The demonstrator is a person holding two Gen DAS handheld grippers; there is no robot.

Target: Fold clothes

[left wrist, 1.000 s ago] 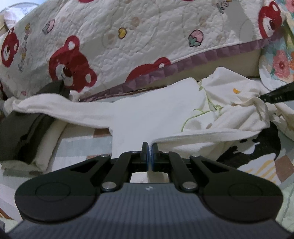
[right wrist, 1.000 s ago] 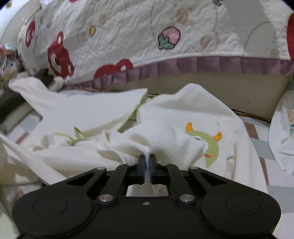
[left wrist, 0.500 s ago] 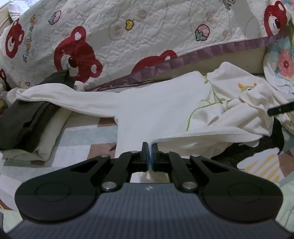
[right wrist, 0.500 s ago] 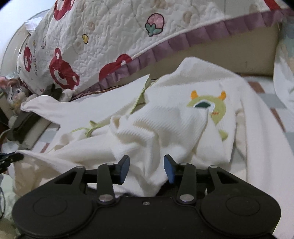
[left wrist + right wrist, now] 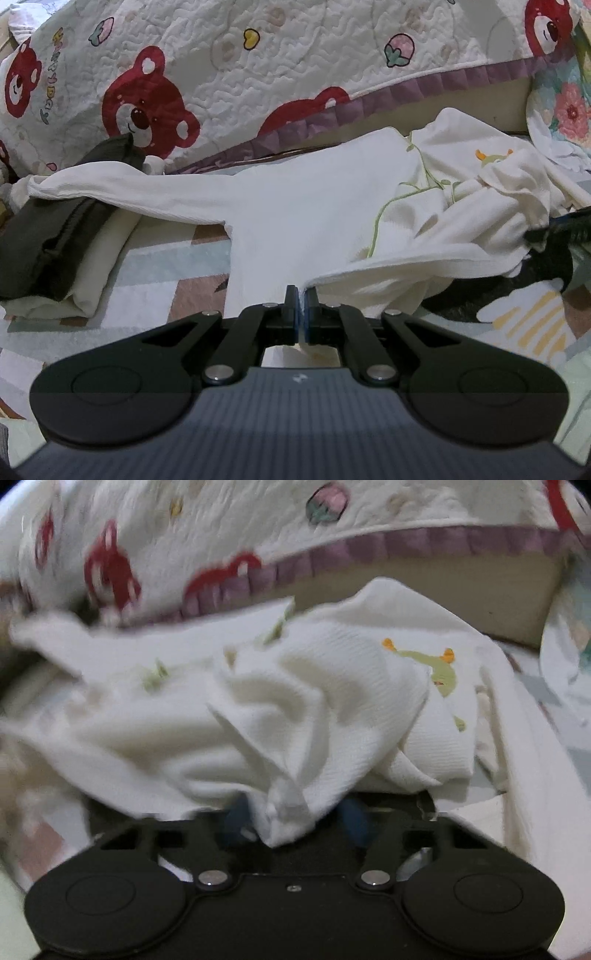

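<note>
- On the patterned mat beside the bear quilt (image 5: 258, 74) lies one white top (image 5: 314, 214), spread on the left, bunched on the right.
- Left gripper (image 5: 302, 308) is pressed together, pinching the top's near edge.
- Right gripper (image 5: 293, 819) is spread, with a bunch of cloth sitting between its blue pads.
- My guess: a fold is partway. Next, the right one needs a good pinch.
- Counted: one top, two grippers, one folded pile (image 5: 51, 243).
</note>
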